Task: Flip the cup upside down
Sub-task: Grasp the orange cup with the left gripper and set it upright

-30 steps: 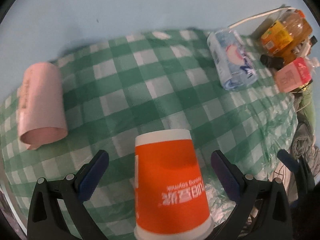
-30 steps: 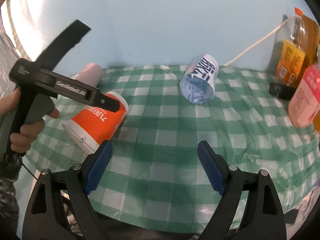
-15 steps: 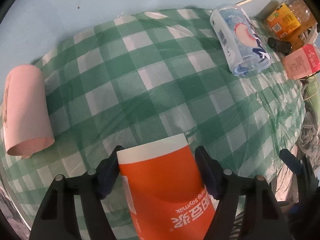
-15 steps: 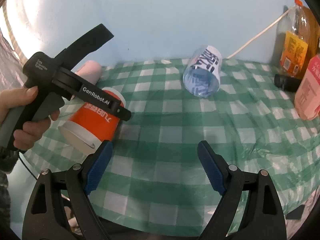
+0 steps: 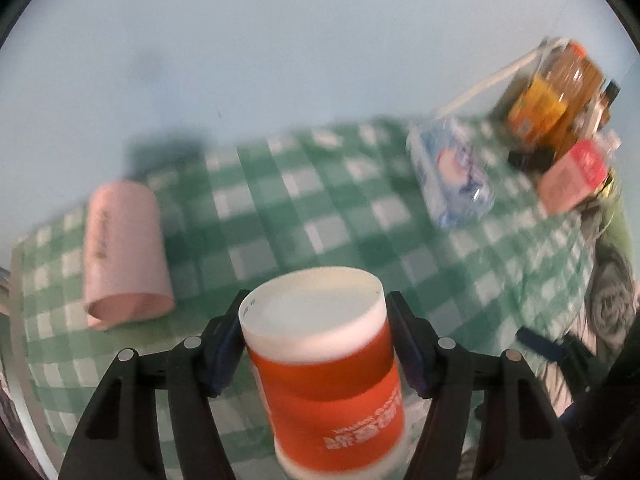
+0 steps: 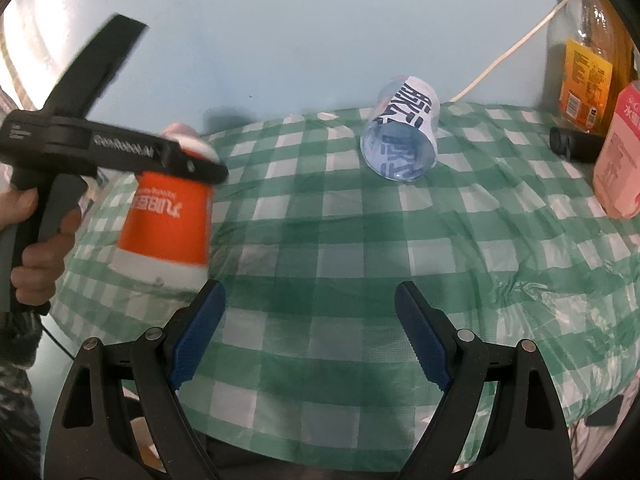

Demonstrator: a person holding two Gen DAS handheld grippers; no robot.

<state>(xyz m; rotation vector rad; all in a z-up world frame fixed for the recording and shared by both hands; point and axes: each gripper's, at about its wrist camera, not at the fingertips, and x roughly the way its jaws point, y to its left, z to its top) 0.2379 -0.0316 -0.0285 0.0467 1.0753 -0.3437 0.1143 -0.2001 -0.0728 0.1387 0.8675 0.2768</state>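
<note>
My left gripper (image 5: 314, 344) is shut on an orange paper cup (image 5: 332, 380) with white bands, gripping it near its closed white base. In the right wrist view the orange cup (image 6: 166, 224) hangs mouth down, slightly tilted, just above the green checked cloth (image 6: 340, 264) at the left, under the left gripper (image 6: 192, 164). My right gripper (image 6: 308, 334) is open and empty near the cloth's front edge, apart from the cup.
A pink cup (image 5: 122, 252) lies on its side at the left. A clear cup with blue print (image 6: 400, 136) lies on its side at the back. An amber bottle (image 6: 588, 60), a pink carton (image 6: 618, 152) and a white cable stand at the right.
The left gripper closed on the orange cup, lifted it off the cloth and turned it from lying on its side to nearly mouth down. The right gripper has stayed put.
</note>
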